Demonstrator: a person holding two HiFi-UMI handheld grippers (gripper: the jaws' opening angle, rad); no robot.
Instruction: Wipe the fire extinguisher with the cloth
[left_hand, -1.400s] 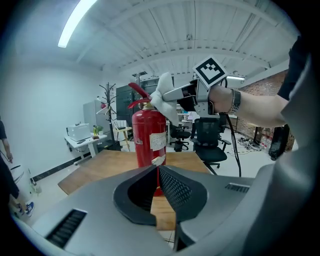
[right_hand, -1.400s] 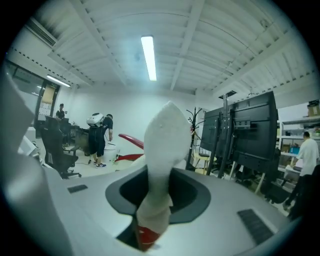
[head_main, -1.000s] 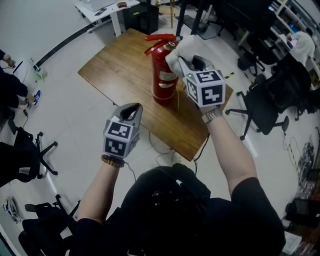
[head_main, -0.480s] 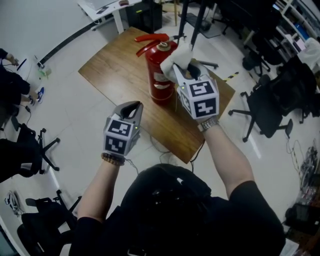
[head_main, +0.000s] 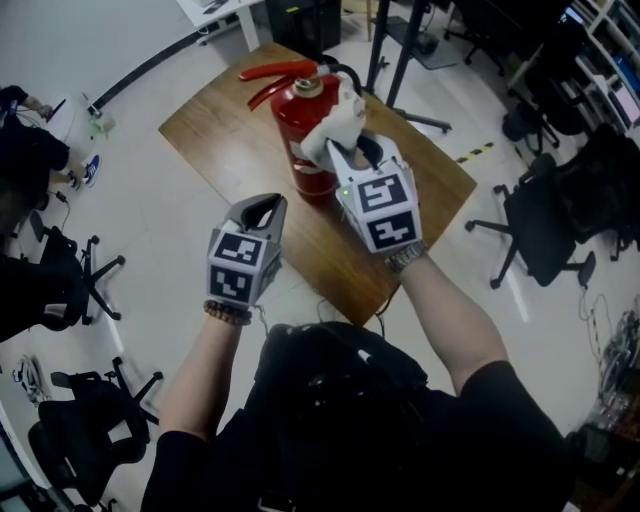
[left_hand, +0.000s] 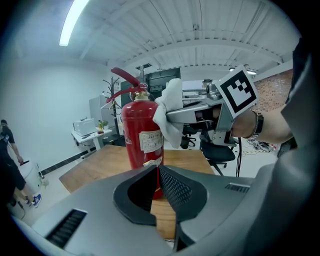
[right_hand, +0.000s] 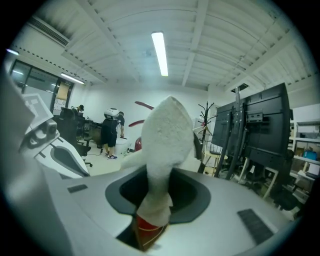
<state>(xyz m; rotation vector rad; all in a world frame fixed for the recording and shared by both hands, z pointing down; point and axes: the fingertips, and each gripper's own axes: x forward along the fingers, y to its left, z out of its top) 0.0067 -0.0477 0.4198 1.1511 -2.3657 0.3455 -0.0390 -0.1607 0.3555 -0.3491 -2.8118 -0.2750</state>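
The right gripper (head_main: 349, 152) clamps a white cloth (head_main: 335, 118) against the right shoulder of the upright red fire extinguisher (head_main: 297, 125). The left gripper (head_main: 262, 211), nearer, is clenched and empty.

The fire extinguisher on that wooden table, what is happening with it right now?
A person holds a pair of tongs in each hand. The right tongs are shut on a white cloth and press it against the upper side of the red fire extinguisher, which stands upright on the wooden table. The left tongs are shut and empty, held short of the extinguisher and touching nothing.
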